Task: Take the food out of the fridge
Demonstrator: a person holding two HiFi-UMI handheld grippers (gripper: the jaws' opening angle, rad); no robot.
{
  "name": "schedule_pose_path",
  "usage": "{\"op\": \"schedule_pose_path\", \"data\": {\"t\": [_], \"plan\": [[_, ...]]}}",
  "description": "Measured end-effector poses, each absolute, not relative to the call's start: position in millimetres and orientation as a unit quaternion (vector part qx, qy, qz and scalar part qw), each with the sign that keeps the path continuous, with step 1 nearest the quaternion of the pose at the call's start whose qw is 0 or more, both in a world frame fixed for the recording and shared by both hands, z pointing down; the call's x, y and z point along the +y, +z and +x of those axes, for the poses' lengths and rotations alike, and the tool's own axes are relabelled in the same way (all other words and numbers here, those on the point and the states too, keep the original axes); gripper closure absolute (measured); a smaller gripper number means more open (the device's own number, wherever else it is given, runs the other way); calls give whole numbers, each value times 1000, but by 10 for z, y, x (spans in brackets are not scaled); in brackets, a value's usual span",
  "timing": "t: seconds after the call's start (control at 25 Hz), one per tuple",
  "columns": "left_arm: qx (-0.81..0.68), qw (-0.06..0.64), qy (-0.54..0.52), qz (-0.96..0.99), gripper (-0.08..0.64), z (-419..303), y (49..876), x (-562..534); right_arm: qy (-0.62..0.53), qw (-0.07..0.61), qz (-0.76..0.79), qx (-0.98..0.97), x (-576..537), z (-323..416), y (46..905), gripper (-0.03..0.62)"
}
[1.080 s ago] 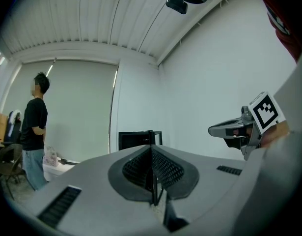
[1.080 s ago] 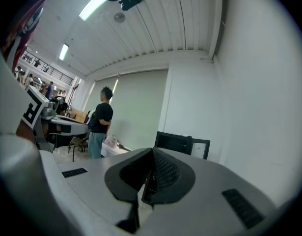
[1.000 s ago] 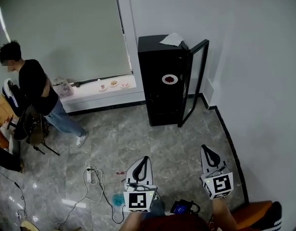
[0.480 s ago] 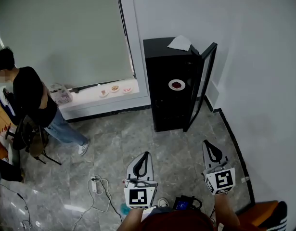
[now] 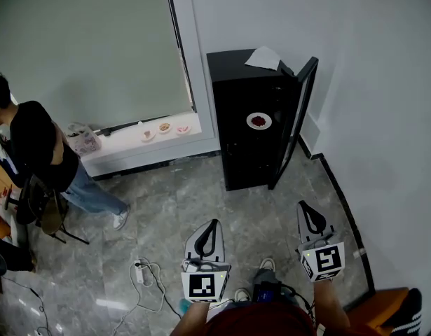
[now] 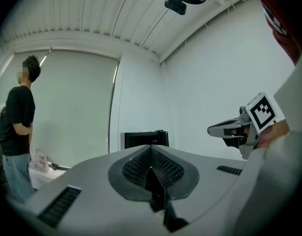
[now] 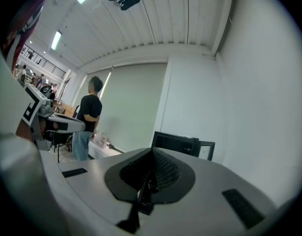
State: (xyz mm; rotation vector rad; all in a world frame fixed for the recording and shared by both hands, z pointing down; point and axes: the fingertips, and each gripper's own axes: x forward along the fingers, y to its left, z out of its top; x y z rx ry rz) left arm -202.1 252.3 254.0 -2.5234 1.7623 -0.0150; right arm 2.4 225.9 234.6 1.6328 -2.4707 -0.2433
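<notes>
A: Where's the food?

B: Inside the open fridge (image 5: 233, 68), straight ahead, well apart from you; the plate of food (image 5: 258, 121) sits on an upper shelf; your right gripper (image 5: 305, 207) looks nearer than your left gripper (image 5: 213, 225); both clenched, empty.

Left gripper (image 5: 212, 228) and right gripper (image 5: 308, 212) side by side, apart, pointing forward, jaws together, empty.

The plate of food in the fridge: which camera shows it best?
The head view: the plate sits plainly inside the open black fridge. Both gripper views catch only the fridge's upper part in the distance; the plate does not show there.
</notes>
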Motion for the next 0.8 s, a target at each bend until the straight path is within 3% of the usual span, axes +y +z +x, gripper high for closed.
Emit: {"op": "schedule_pose_path", "data": {"t": [0.28, 0.8], "plan": [[583, 22, 41, -811, 546, -1999, 2434, 2115, -82, 82, 540, -834, 1820, -32, 2431, 571], [590, 22, 30, -806, 546, -1447, 2342, 641, -86, 91, 534, -836, 336, 430, 2387, 571]]}}
